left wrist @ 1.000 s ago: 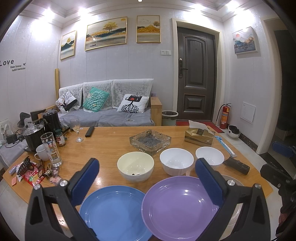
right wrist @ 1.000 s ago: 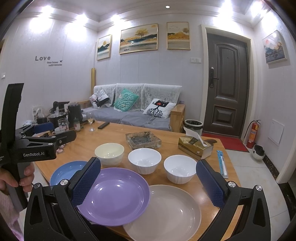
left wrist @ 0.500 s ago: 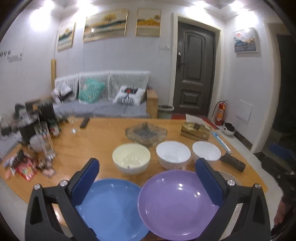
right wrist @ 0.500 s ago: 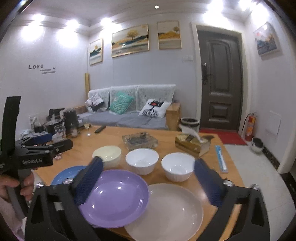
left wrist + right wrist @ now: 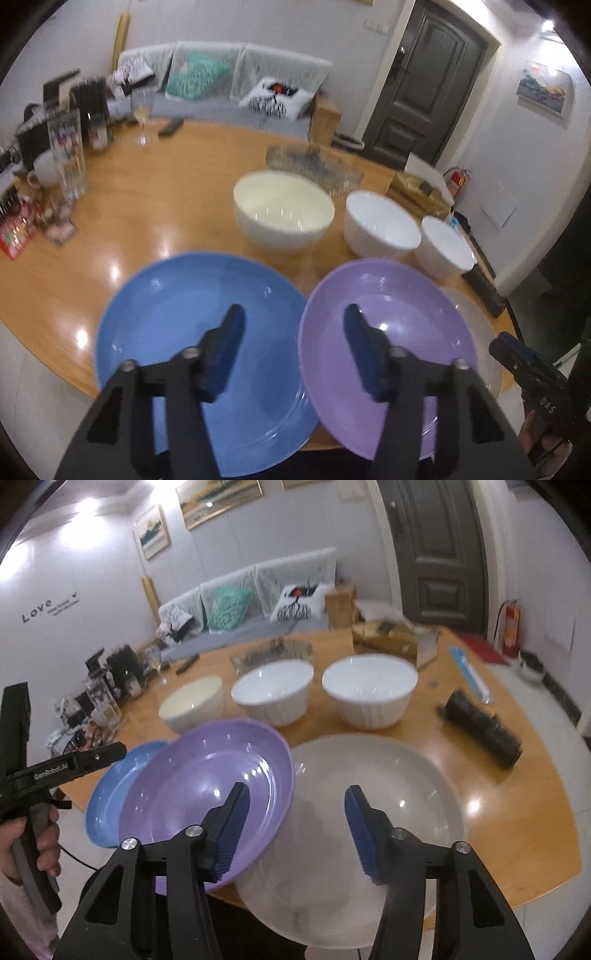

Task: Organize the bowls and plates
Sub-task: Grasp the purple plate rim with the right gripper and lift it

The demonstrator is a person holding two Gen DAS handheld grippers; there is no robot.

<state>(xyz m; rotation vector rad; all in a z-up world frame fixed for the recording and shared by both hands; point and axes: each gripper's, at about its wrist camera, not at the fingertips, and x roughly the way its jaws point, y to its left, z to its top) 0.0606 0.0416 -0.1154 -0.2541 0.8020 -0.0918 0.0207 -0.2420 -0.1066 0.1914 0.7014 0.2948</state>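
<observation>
Both handheld grippers have dropped toward the round wooden table [image 5: 535, 812], their blue-padded jaws closing on nothing: the left gripper [image 5: 293, 325] above the seam between the round blue plate [image 5: 177, 306] and glossy purple plate [image 5: 406, 302], the right gripper [image 5: 295, 801] lower centre, over the purple plate's edge and the translucent grey plate [image 5: 399, 775]. Beyond, mid-frame, stand a cream ceramic bowl [image 5: 283, 210] and two white ceramic bowls [image 5: 273, 692] [image 5: 369, 688].

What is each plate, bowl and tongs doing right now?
Blue plate: flat on the table, empty.
Purple plate: empty, its edge lying over the grey plate.
Grey plate: on the table, empty.
Cream bowl: upright.
Two white bowls: upright, empty.
Left tongs: closing, nothing between them.
Right tongs: closing, nothing gripped.
</observation>
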